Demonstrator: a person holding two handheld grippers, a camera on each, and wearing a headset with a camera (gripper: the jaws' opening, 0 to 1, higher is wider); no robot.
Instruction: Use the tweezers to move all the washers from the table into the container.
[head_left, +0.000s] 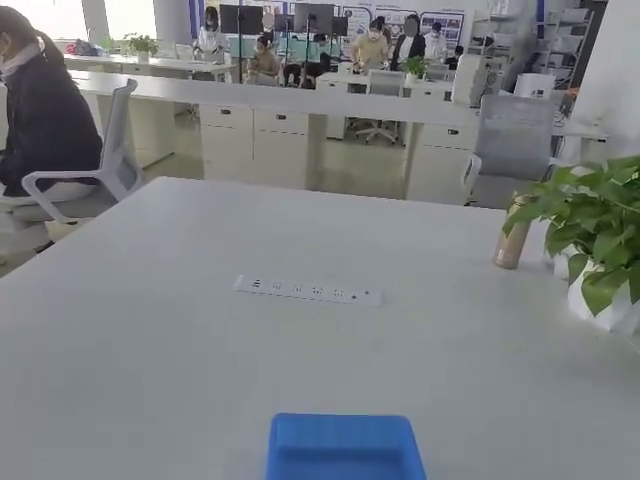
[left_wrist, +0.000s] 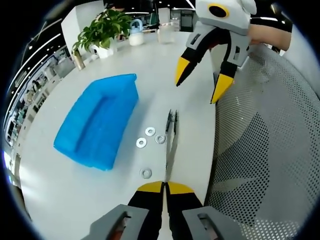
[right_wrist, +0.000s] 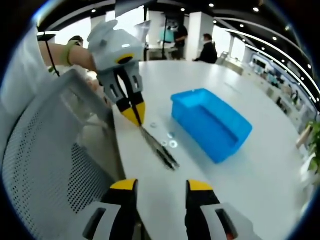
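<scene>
Starting with the head view: a white table (head_left: 150, 350) is seen, with the blue container (head_left: 345, 447) toward its near side and a power strip (head_left: 308, 290) farther out at centre. A potted plant (head_left: 590, 230) and a bottle (head_left: 512, 240) are noted at the far right.

Left gripper view: the left gripper (left_wrist: 164, 187) is seen clenched on the butt end of the tweezers (left_wrist: 171, 135), whose tips point away to the right along the table's near edge. Four washers (left_wrist: 150, 131) are scattered on the table just on the far side of the tweezers, between them and the container. One lies closer to the gripper, apart from the other three. The right gripper (left_wrist: 200, 84) is held beyond the tweezer tips, jaws spread, nothing between them. A mesh chair back (left_wrist: 260, 150) is noted on the near side.

Right gripper view: the right gripper's jaws are seen parted and empty. The tweezers extend toward them from the left gripper, with the washers just beside the tweezers, short of the container.
</scene>
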